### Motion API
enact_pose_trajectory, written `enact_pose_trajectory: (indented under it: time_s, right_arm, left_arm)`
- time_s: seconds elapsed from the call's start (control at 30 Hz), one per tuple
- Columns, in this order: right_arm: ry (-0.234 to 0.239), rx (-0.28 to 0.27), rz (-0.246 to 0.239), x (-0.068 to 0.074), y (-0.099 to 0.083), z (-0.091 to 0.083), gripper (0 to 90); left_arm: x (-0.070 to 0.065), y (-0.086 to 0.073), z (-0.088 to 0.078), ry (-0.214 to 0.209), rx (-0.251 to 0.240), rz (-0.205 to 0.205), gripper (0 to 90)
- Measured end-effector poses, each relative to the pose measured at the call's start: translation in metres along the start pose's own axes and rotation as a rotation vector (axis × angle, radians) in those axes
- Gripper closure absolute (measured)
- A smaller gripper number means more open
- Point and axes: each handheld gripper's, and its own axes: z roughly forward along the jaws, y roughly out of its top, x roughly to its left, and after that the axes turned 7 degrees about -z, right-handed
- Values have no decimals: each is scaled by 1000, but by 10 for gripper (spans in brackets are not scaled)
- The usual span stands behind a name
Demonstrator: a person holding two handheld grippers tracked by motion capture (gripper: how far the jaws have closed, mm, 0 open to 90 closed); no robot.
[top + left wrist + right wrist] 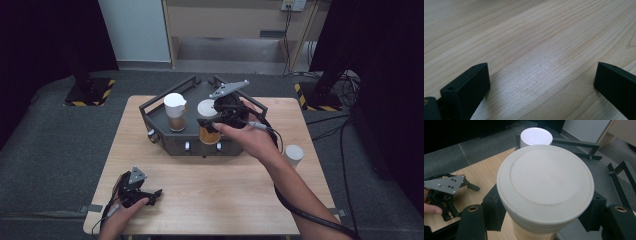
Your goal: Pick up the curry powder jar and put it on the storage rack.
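Lidded cup (pixel 545 185) stands upright, long axis vertical, on the dark tray (pixel 200 145), clamped between the right hand-held gripper (pixel 212 121) jaws. Left hand-held gripper (pixel 142 192) rests open on the worktop (pixel 220 195), well apart.

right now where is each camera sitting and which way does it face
High view: above the person's side, looking forward and down on the table; both forearms, left claw, right claw.
Left gripper view: rides the left claw, facing bare wood; open jaws.
Right gripper view: rides the right claw, looking down at a lidded cup.
Shared: high and right gripper views both show that cup.
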Motion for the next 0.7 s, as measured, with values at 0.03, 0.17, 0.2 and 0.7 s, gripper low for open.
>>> enact_pose_trajectory:
  time_s: [0.03,0.17,0.2,0.7]
  right_arm:
    - [-1,-3,3,-1,0,0,342]
    - [-11,-4,10,-4,1,1,342]
    - [-11,-4,10,-4,1,1,342]
    - [-37,3,40,-13,2,14,342]
  left_arm:
    - [0,0,0,0,0,0,0]
    - [0,0,0,0,0,0,0]
    - [0,0,0,0,0,0,0]
    - [0,0,0,2,0,-1,0]
